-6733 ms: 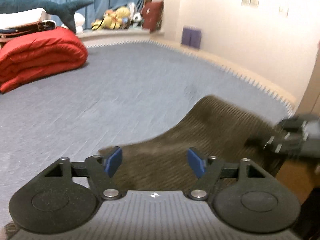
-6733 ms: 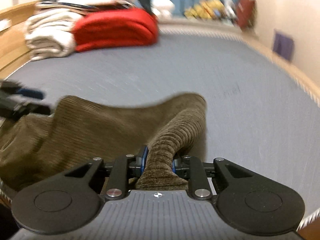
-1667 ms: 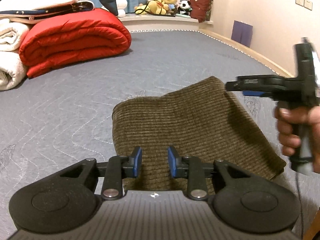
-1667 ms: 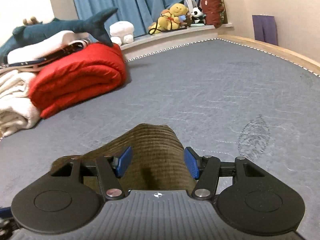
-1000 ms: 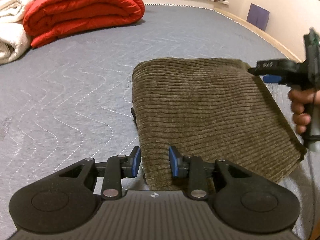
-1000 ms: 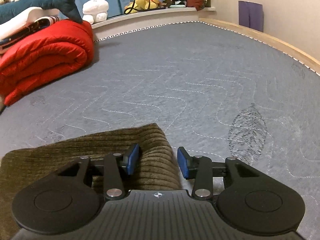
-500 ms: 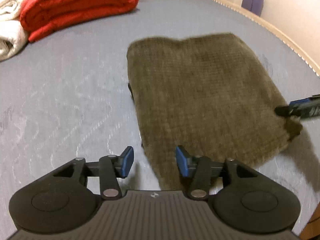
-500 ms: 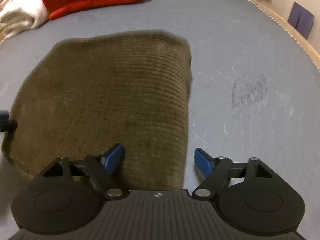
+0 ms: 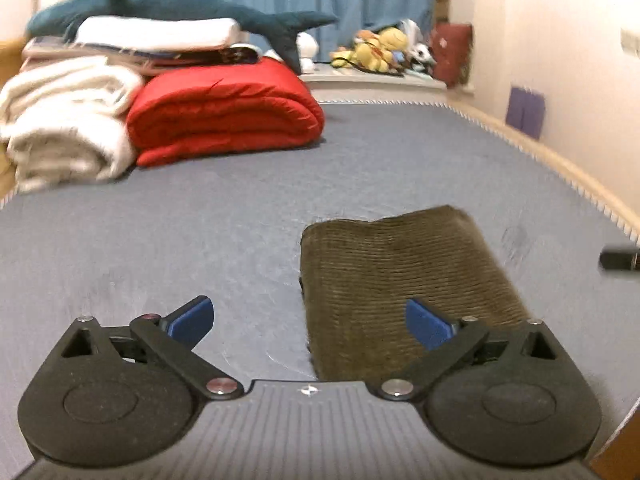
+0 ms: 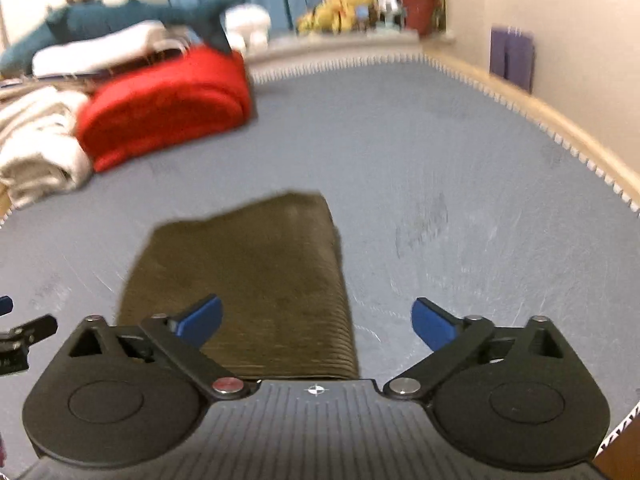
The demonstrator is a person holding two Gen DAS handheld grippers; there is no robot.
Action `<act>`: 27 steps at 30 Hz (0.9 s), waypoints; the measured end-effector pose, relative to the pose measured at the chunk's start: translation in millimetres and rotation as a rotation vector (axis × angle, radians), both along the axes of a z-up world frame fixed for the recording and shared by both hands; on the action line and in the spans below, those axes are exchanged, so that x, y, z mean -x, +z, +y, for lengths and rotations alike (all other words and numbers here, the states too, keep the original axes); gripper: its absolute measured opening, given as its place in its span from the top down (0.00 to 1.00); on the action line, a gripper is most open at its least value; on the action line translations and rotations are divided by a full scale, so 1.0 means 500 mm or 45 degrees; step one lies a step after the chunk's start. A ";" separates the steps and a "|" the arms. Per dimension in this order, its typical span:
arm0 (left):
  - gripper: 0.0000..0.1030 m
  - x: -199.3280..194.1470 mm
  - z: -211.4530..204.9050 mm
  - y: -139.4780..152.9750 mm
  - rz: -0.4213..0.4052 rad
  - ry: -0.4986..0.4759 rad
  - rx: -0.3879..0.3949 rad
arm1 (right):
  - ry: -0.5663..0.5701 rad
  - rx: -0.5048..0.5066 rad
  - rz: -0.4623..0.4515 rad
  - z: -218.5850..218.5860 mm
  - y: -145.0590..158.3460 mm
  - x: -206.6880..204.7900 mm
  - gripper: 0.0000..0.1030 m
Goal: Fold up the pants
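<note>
While both jaws have just spread wide and empty, folded pants (image 9: 404, 276) flat on bed (image 9: 200, 232), beyond them

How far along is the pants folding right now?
Looks essentially done: the pants lie as a compact folded rectangle on the bed. Nothing is in hand; the left gripper and right gripper have just been opening, with nothing between their pads. At most, tidying is left.

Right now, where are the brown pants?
The folded brown pants lie flat on the grey mattress, just ahead of both open grippers, well short of the red quilt at the far left.
</note>
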State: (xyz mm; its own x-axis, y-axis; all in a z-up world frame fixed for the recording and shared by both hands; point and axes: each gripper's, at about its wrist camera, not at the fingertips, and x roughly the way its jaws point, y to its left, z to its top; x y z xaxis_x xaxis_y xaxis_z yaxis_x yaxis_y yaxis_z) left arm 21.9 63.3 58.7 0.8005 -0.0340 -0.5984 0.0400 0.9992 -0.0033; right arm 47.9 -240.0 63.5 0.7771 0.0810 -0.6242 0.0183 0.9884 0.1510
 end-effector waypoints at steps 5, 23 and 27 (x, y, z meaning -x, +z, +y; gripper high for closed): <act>0.00 0.030 -0.042 -0.070 0.124 0.026 0.025 | 0.083 0.011 -0.037 0.039 -0.057 0.059 0.01; 0.00 -0.025 -0.116 -0.135 0.184 -0.058 -0.028 | 0.073 0.121 0.114 0.052 -0.189 -0.040 0.01; 0.00 -0.031 -0.114 -0.144 0.209 -0.037 -0.013 | 0.100 0.139 0.098 0.066 -0.186 -0.048 0.01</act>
